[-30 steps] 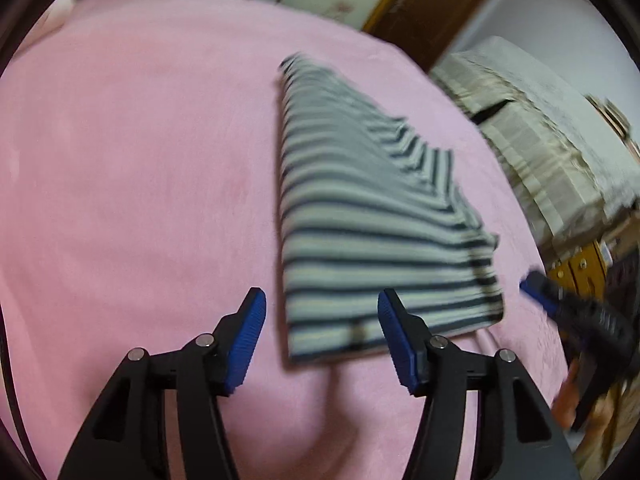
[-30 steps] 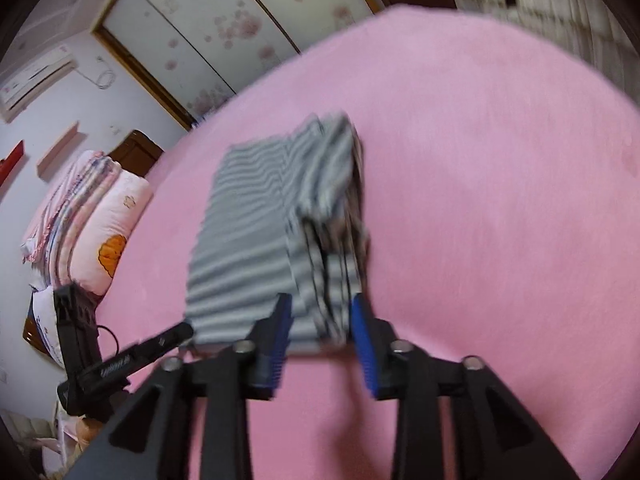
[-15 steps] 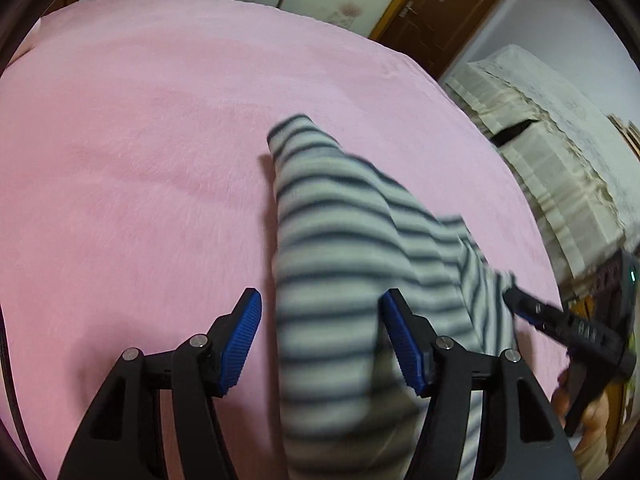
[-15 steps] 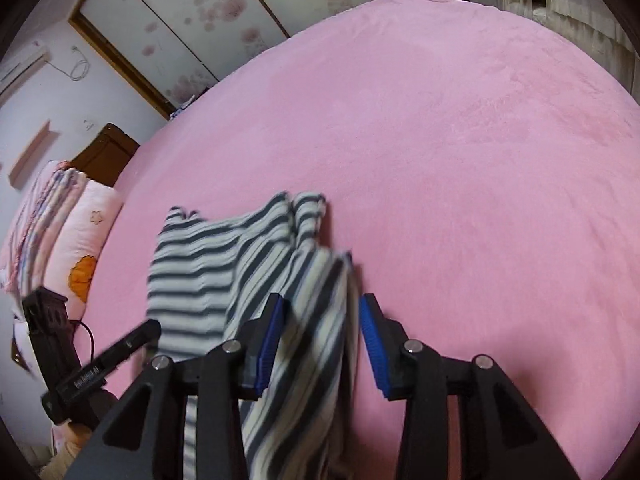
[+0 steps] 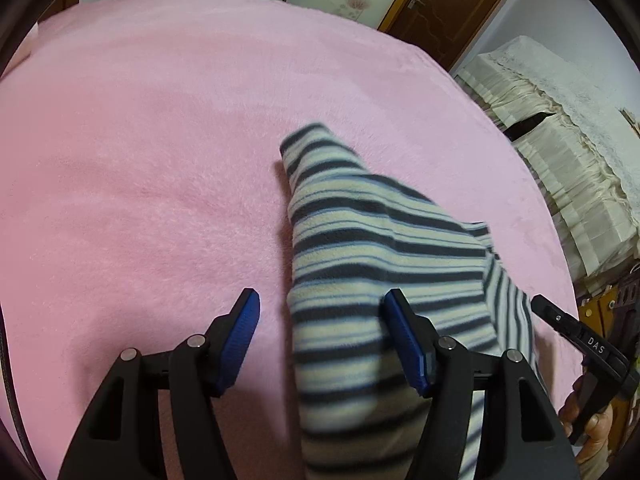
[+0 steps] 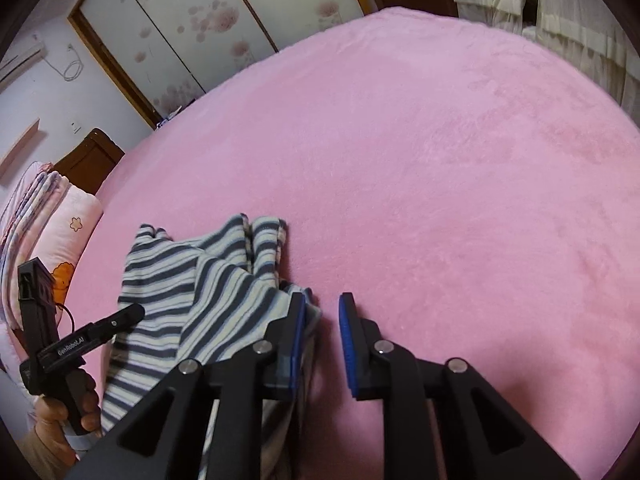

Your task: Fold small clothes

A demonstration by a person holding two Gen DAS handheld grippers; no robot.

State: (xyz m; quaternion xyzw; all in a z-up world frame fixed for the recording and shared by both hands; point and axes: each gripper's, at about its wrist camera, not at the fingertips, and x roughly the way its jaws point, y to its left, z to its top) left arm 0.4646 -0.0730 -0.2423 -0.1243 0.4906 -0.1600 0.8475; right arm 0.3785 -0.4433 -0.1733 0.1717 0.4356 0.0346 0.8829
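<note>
A small striped garment (image 5: 360,264), cream with dark grey and blue stripes, lies folded on the pink blanket (image 5: 140,160). My left gripper (image 5: 320,344) is open; the garment's near left part lies between its blue pads, touching the right pad (image 5: 404,340). In the right wrist view the garment (image 6: 192,280) lies at lower left. My right gripper (image 6: 322,344) is open, with the cloth's edge against its left pad (image 6: 298,340) and bare blanket between the pads. The right gripper also shows in the left wrist view (image 5: 580,344).
The pink blanket (image 6: 440,160) covers the whole bed. Stacked pillows and quilts (image 6: 48,216) lie at the far left in the right wrist view. Cream curtains (image 5: 560,140), a wooden door (image 5: 448,4) and floral wardrobe doors (image 6: 200,28) stand beyond the bed.
Both grippers have come down and closer over the garment. The right gripper's jaws, which had the cloth's edge between them, have opened wider and the cloth now lies left of the gap.
</note>
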